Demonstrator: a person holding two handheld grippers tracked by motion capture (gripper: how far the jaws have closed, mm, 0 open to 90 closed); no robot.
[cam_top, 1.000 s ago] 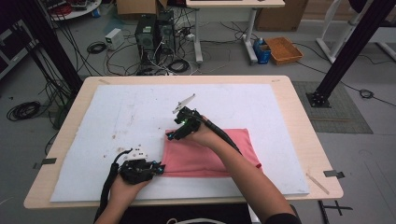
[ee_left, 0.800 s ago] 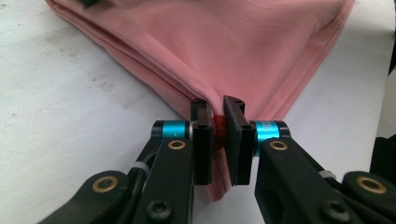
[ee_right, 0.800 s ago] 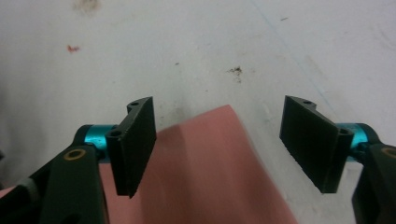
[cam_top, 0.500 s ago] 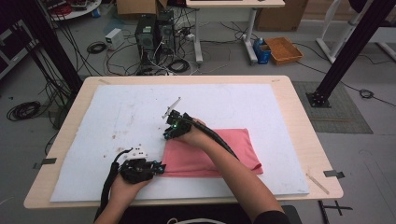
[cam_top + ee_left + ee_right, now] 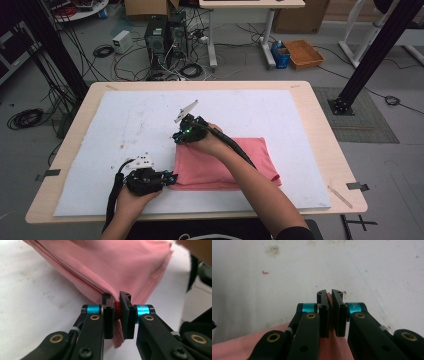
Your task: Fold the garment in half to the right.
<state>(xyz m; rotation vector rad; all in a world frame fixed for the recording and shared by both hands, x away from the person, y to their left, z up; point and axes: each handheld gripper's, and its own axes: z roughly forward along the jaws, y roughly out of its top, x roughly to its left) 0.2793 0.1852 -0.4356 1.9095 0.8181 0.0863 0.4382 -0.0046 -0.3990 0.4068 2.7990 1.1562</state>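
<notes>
pink cloth (image 5: 220, 162), folded on the white sheet (image 5: 125, 125) of the worktop (image 5: 320, 107), is pinched by both tongs: left tongs (image 5: 116, 308) clamp its near-left corner, right tongs (image 5: 329, 305), just closed, grip its far-left edge. no readable writing.

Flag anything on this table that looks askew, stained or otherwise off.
The folded pink cloth lies slightly crooked on the white mat, and the mat carries scattered brownish smudges. Both the left gripper and the right gripper pinch the cloth's edge. Nothing looks spilled or torn.
</notes>
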